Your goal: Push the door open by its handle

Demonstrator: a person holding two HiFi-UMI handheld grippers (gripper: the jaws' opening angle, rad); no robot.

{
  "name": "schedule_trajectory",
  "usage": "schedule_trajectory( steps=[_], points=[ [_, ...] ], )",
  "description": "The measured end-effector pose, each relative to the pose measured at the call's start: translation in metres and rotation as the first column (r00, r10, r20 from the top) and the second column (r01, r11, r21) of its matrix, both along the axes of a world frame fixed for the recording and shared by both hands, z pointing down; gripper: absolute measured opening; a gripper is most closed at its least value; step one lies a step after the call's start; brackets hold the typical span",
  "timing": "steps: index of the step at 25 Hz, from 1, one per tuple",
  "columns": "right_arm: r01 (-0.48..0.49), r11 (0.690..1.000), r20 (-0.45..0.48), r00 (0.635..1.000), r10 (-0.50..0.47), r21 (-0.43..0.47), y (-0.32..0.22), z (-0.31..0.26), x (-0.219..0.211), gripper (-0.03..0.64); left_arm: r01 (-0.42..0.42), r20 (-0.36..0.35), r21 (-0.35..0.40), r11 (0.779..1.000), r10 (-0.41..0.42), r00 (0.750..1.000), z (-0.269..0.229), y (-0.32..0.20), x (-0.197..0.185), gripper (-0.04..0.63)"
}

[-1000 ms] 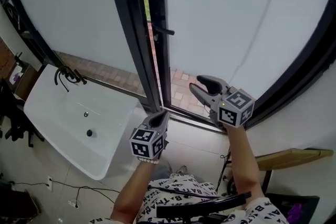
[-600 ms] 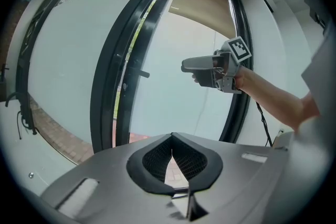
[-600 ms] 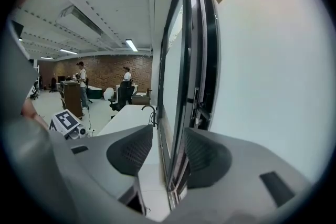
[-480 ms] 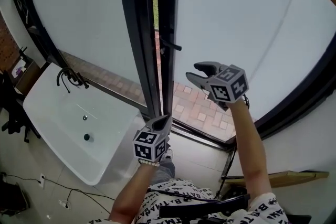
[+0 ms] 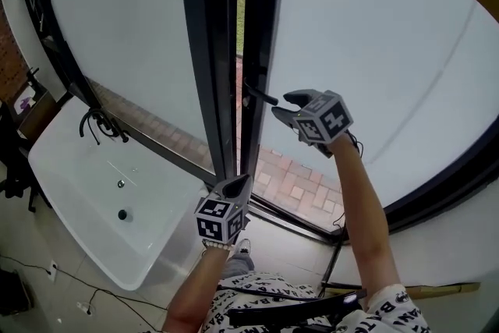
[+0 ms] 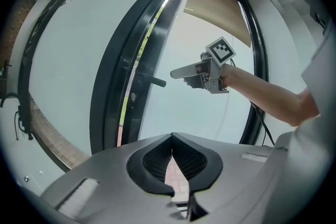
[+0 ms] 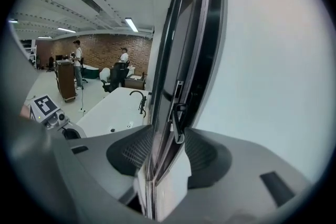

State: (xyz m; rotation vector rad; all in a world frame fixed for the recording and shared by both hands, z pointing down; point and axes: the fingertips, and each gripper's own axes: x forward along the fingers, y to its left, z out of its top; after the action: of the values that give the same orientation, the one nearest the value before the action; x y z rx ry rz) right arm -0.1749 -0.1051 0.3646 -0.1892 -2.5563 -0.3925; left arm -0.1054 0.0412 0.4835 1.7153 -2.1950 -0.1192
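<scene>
Approach step: I hold right gripper (image 5: 279, 104), fingers spread, just beside door handle (image 5: 261, 93); left gripper (image 5: 245, 180), fingers closed, hangs below it; next, press handle outward.

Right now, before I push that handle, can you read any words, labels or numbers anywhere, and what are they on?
"BAT": repeated black print on the person's white shirt; the letters after that are lost in folds.
Marker cubes on the left tool and right tool: square code patterns only, no letters.
Door, handle, tub: no text visible.
</scene>
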Motion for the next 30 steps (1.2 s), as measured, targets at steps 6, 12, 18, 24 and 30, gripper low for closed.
schedule_trajectory(
  steps=[6,12,18,24,30],
  points=[
    [0.033,0.997,-0.113,0.993,-0.025,0.069,-0.01,0.017,-0.046,0.206,-0.011,-0.002,-0.012,1.0,0.011,1.0,-0.003,-0.02,-0.028,-0.017],
    [0.091,0.988,-0.22,0.974,-0.063,0.122,-0.006,0.036,-0.093,0.202,-0.018,-0.003,-0.015,1.0,0.018,1.0,-0.01,-0.038,-0.058,-0.017],
    [0.107,0.986,-0.269,0.961,-0.069,0.129,0.0,0.052,-0.112,0.166,-0.037,-0.008,-0.013,0.999,0.037,0.999,-0.013,-0.049,-0.076,-0.016],
    [0.147,0.984,-0.314,0.943,-0.108,0.103,0.008,0.061,-0.123,0.086,-0.075,-0.008,-0.018,0.997,0.075,0.997,-0.011,-0.064,-0.085,-0.017],
    [0.139,0.987,-0.329,0.938,-0.106,0.077,0.006,0.064,-0.122,0.008,-0.111,-0.016,-0.018,0.994,0.11,0.994,-0.004,-0.077,-0.089,-0.016]
  ],
)
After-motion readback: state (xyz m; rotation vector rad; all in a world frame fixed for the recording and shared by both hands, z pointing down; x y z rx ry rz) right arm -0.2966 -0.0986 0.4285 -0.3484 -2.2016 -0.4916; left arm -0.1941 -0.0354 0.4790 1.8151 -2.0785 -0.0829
